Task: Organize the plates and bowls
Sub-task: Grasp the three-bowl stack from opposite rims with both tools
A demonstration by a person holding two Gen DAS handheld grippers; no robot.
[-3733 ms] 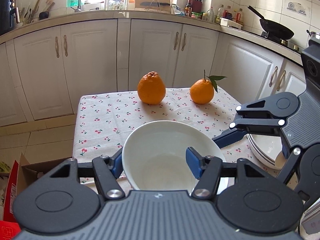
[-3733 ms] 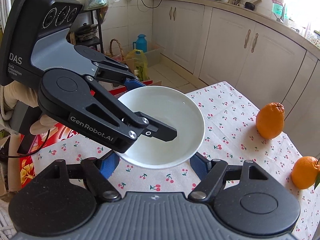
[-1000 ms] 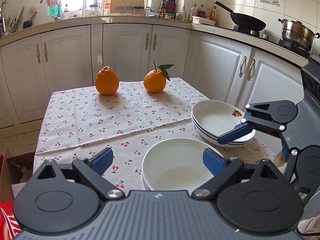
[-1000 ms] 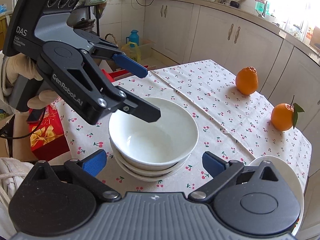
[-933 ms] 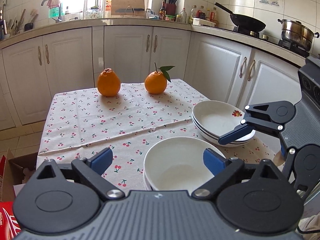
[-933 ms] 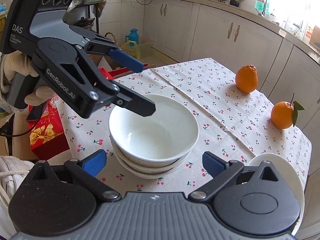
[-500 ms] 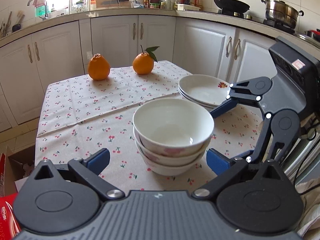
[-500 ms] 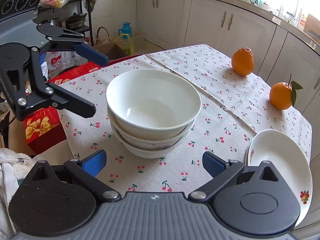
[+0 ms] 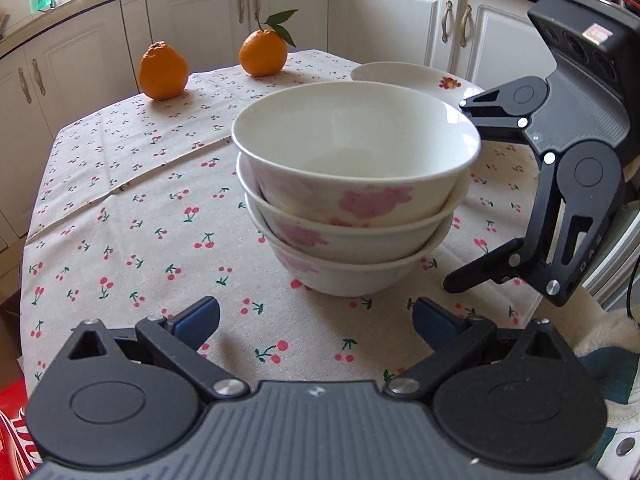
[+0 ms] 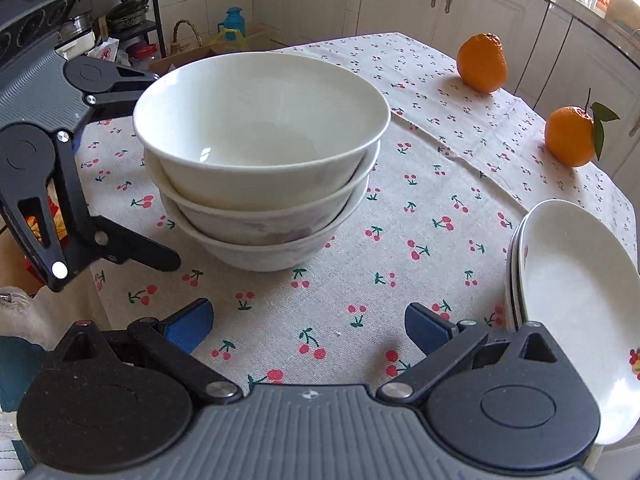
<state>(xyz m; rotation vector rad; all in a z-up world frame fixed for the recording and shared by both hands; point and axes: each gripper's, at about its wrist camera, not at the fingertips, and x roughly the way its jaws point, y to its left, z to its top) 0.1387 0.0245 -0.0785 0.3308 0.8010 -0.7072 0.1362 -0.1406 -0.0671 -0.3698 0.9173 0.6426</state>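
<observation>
Three white bowls with pink flowers sit nested in one stack (image 9: 352,200) (image 10: 260,160) on the cherry-print tablecloth. My left gripper (image 9: 316,318) hangs open just in front of the stack, its blue pads apart and touching nothing. My right gripper (image 10: 306,322) is open too, low over the cloth on its own side of the stack, and shows in the left wrist view (image 9: 472,192) at the right, its fingers spread wide beside the bowls. A stack of white plates (image 10: 576,300) (image 9: 412,76) lies near the table's edge.
Two oranges (image 9: 163,71) (image 9: 263,53) rest at the far end of the table (image 9: 120,208). White kitchen cabinets (image 9: 384,12) stand behind it. A red box (image 9: 12,432) lies on the floor off the near left corner, and shelves with clutter (image 10: 120,20) stand beyond the left gripper.
Both grippers have sunk toward the table and drawn back from the bowls. The bowl carried earlier now rests on top of the stack, and the left jaws have widened.
</observation>
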